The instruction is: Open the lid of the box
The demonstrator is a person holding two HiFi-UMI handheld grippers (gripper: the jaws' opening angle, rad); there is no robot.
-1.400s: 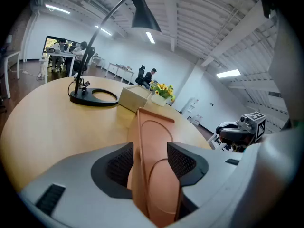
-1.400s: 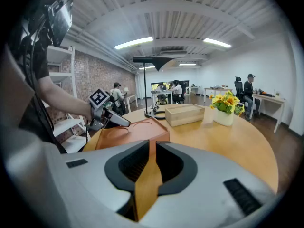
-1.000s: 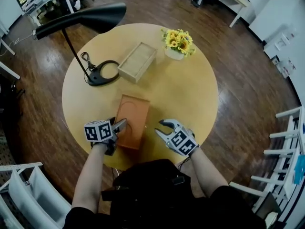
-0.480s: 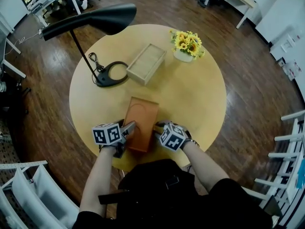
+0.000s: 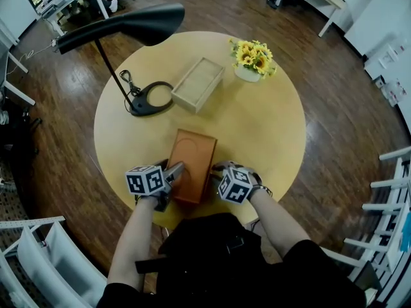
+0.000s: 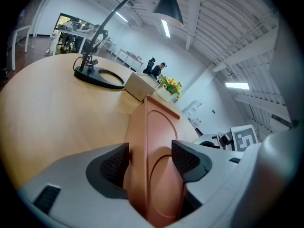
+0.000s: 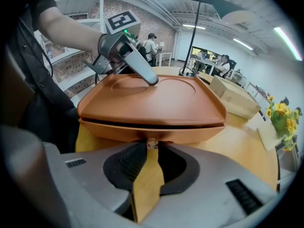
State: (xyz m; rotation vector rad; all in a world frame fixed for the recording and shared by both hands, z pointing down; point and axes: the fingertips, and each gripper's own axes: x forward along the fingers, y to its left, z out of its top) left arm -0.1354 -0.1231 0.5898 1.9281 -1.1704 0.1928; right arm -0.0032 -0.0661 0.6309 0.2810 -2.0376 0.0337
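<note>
**Item:** box (image 5: 192, 164), brown, near middle of table (image 5: 263, 133). The lid is down and the contents are unseen.

**Step in hand:** taking hold before the lid is raised.
- Left tool (image 5: 172, 172): clamped on the box's near left edge, steadying it.
- Right tool (image 5: 217, 171): jaws closing on the small clasp (image 7: 151, 144) on the box's right side. The pads appear to meet it, though the view is tight.

**Next move:** likely a firm pinch, then lifting the clasp side while the left holds the box still.

**Other containers:**
- Wooden box (image 5: 198, 84), far: looks closed, contents unseen.
- Vase (image 5: 246, 74), far right: holds yellow flowers (image 5: 253, 55).
</note>
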